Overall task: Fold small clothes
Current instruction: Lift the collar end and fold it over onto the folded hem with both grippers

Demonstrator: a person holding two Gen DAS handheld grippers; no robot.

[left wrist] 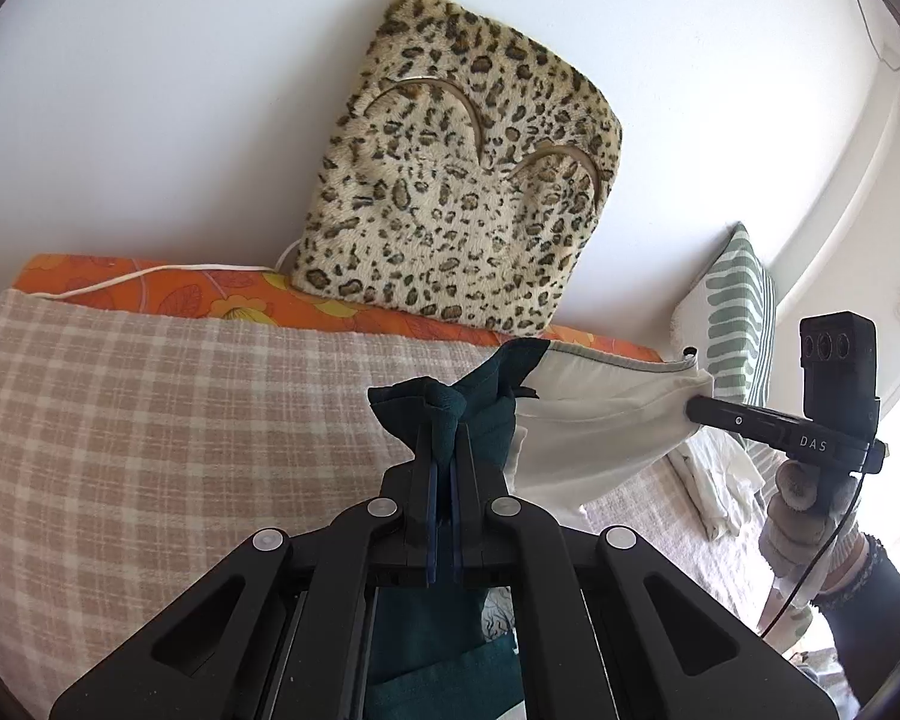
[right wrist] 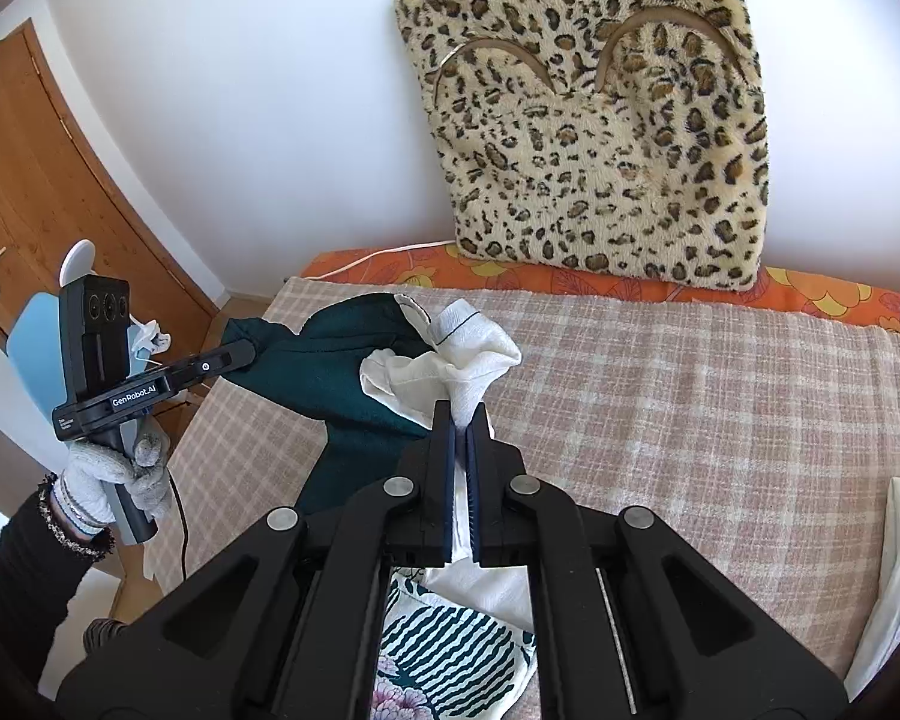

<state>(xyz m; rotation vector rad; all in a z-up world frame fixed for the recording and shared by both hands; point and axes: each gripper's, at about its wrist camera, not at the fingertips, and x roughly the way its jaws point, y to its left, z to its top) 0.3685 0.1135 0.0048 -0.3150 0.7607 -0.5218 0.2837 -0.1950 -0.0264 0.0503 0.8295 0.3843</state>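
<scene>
A small garment, dark green [left wrist: 480, 414] on one side and white [left wrist: 600, 414] on the other, hangs stretched between both grippers above the checked bedspread [left wrist: 150, 420]. My left gripper [left wrist: 444, 420] is shut on its bunched green corner. My right gripper [right wrist: 463, 414] is shut on its white corner [right wrist: 474, 348]. In the left wrist view the right gripper [left wrist: 699, 405] pinches the white edge at the right. In the right wrist view the left gripper [right wrist: 249, 353] holds the green end [right wrist: 342, 372] at the left. Gloved hands hold both tools.
A leopard-print cushion [left wrist: 462, 180] leans on the white wall over an orange flowered sheet [left wrist: 150, 288]. A green-striped pillow [left wrist: 738, 318] and white folded cloths [left wrist: 714, 480] lie at the right. A patterned cloth [right wrist: 450, 648] hangs below. A wooden door [right wrist: 48, 180] stands at the left.
</scene>
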